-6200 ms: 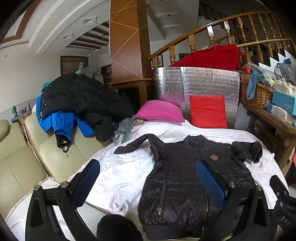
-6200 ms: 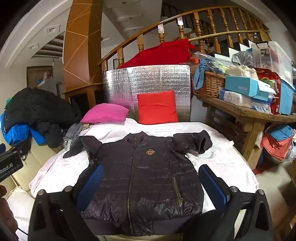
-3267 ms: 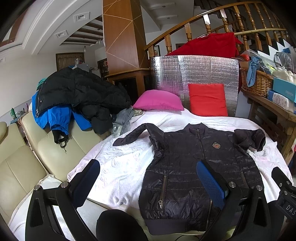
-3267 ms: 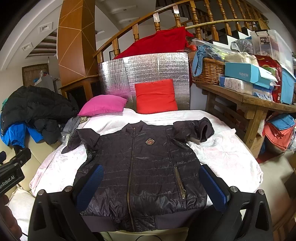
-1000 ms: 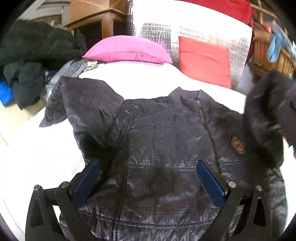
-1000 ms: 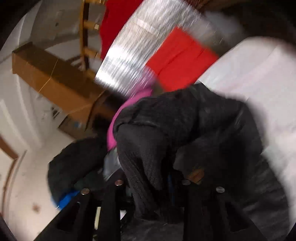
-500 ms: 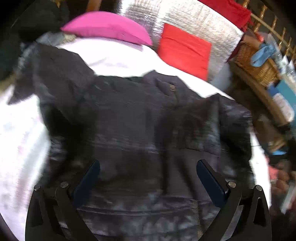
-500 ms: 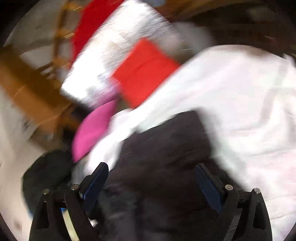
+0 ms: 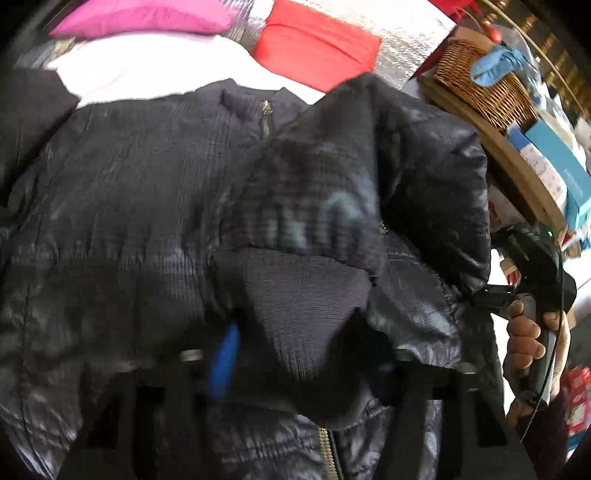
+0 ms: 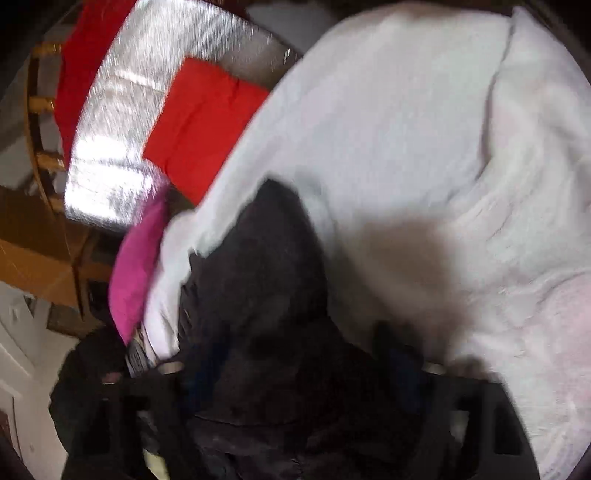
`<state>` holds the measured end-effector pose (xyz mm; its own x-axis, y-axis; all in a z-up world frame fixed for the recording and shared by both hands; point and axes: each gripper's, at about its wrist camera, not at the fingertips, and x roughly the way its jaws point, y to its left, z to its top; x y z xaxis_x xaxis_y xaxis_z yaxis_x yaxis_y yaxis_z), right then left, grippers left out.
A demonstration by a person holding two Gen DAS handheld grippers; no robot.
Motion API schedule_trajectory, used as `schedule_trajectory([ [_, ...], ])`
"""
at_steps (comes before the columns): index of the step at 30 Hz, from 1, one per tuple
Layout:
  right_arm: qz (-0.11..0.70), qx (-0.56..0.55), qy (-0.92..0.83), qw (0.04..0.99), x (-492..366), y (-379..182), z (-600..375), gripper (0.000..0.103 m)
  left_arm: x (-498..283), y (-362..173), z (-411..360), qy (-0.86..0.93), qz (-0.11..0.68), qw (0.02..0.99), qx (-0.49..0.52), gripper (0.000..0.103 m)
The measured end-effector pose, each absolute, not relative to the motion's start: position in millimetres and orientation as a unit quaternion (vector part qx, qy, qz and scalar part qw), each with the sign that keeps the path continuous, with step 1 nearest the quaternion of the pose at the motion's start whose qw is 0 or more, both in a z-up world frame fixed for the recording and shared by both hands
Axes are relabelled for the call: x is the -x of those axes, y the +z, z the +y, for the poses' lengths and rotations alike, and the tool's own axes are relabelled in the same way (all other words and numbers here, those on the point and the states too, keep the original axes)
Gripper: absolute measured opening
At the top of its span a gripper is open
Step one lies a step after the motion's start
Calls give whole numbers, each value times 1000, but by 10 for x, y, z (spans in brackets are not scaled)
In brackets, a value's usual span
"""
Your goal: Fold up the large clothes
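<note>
Left wrist view: I see one dark jacket (image 9: pixel 140 206) filling the frame, spread on the bed, its right sleeve (image 9: pixel 343 177) folded across the chest with the knit cuff (image 9: pixel 303 295) at lower centre. My left gripper (image 9: pixel 306 354) looks pinched on that cuff, though the fabric hides most of it. One pink pillow (image 9: pixel 140 16) and one red cushion (image 9: pixel 317 42) sit at the top, one wicker basket (image 9: pixel 480 85) upper right.

Right wrist view: it is blurred; my right gripper (image 10: pixel 295 373) has dark cloth bunched between its fingers, and I cannot tell how they stand. The white bedcover (image 10: pixel 424 129) fills the right.

I judge the sleeve fold is in hand; next, lay the cuff flat and let go.
</note>
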<state>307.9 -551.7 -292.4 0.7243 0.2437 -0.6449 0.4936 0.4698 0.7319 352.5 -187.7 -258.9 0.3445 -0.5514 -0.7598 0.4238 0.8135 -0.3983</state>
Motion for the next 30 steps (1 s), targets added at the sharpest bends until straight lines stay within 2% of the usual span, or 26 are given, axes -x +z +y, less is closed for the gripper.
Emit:
schedule_trajectory([
  [1,375,-485,-92,785,-3106,-2912,-5476,52,-3537,-2546,-1885,-303,481,820,63,34],
  [3,385,-444,-105,803,-3113,-2853,-5435,45,-3527,-2467,-1879,-306,467,828,56,24],
  [4,384,-438,-109,805,-3104,-2827,-5435,42,-3557,-2389,-1878,-298,454,839,35,23],
  [11,388,-440,-120,801,-3045,-2914,-5509,40,-3925,-1979,-1348,-156,381,911,-24,21],
  [13,391,-436,-124,801,-3135,-2867,-5458,40,-4036,-1956,-1124,-101,372,922,-32,31],
  [14,394,-433,-123,801,-3142,-2859,-5442,40,-4101,-1992,-1057,-87,386,918,-22,44],
  [17,398,-412,-139,808,-3095,-2817,-5408,40,-4162,-2060,-884,-58,404,913,20,48],
  [20,396,-425,-137,802,-3089,-2814,-5429,49,-4127,-2039,-934,-66,406,911,9,65],
  [22,390,-430,-142,802,-3082,-2794,-5439,55,-4069,-1982,-900,-76,398,914,17,69],
  [23,387,-425,-144,805,-3082,-2770,-5429,61,-4053,-1973,-855,-83,399,913,19,74],
  [25,382,-414,-145,813,-3091,-2724,-5393,68,-4064,-2052,-880,-99,407,908,20,77],
  [30,419,-340,-189,820,-3190,-2702,-5226,68,-4310,-2474,-1028,-62,482,873,-34,76],
])
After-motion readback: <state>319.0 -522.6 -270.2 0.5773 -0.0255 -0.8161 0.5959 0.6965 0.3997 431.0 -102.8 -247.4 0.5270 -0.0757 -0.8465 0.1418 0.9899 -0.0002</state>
